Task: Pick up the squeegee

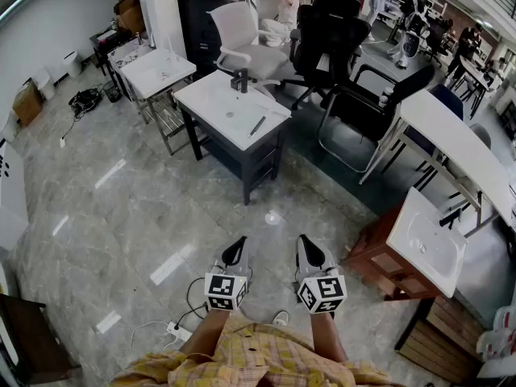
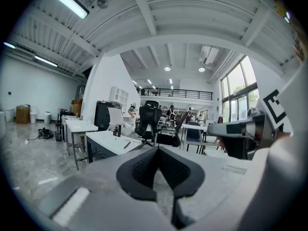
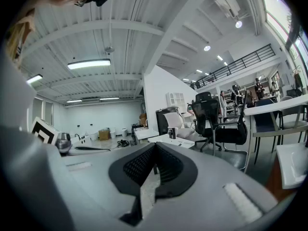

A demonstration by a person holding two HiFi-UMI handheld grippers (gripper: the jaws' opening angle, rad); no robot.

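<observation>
The person, in a yellow checked shirt (image 1: 242,357), stands on a grey marble floor (image 1: 121,208) and holds the left tool (image 1: 235,250) and the right tool (image 1: 309,250) side by side, low in front of the body and pointing nearly level towards the room. In the left gripper view the left tool (image 2: 157,149) has its dark ribbed pads (image 2: 139,167) drawn together at the tips, with nothing between them. The right gripper view shows the right tool (image 3: 154,147) closed in the same narrow way and also empty. Ahead of both tools, well apart from them across bare floor, stands a white worktop (image 1: 218,107) on a dark frame, with a dark faucet (image 1: 239,80) at its far edge. The squeegee (image 1: 258,126) appears as a slim dark thing lying flat near the worktop's right edge; from the left gripper view it shows as a short dark stroke (image 2: 126,145) on the white top. A second white worktop (image 1: 157,71) stands just beside it to the left. Behind are a white chair (image 1: 242,31) and a black chair (image 1: 330,31), and a long white table (image 1: 455,147) runs along the right. A white basin (image 1: 427,244) on a wooden cabinet stands near the right tool.
</observation>
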